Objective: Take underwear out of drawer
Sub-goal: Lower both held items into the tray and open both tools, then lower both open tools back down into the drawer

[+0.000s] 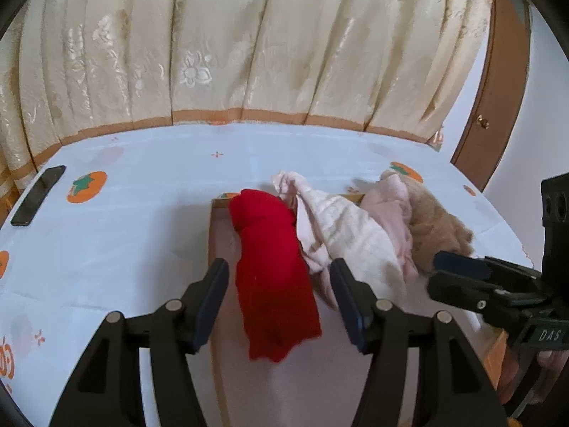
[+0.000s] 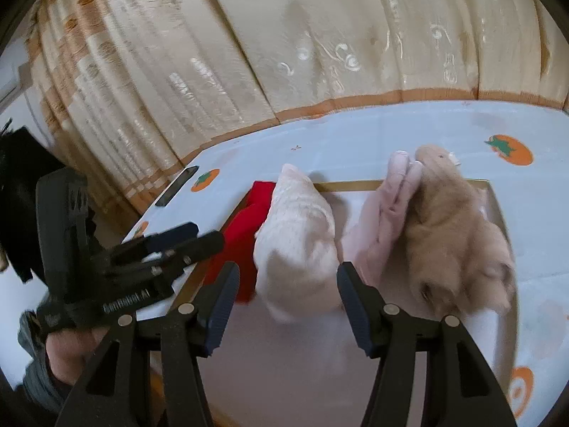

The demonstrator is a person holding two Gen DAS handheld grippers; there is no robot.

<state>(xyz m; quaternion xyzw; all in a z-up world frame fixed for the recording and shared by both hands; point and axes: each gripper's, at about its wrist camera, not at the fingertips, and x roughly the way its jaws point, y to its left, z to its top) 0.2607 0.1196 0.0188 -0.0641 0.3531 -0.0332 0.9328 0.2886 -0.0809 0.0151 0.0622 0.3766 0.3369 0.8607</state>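
The drawer point(image 1: 217, 213), a shallow wooden tray, sits on a pale blue cloth point(image 1: 124, 235) printed with orange fruit. Four pieces of underwear lie in it side by side: a red piece point(image 1: 274, 277) at the drawer's 9 o'clock end, then a cream piece point(image 1: 352, 235), a pink piece point(image 1: 389, 210), and a tan piece point(image 1: 437, 224) at the 3 o'clock end.

The left gripper point(image 1: 279, 302) is about half open, its jaws either side of the red piece's near end, not pressing it. The right gripper point(image 2: 288, 302) is likewise half open, its jaws flanking the cream piece point(image 2: 298, 238) without gripping it. Nothing is held.

A dark phone point(image 1: 37, 195) lies on the cloth at 10 o'clock from the drawer, well apart. A cream curtain point(image 1: 249, 42) hangs behind at 12 o'clock.
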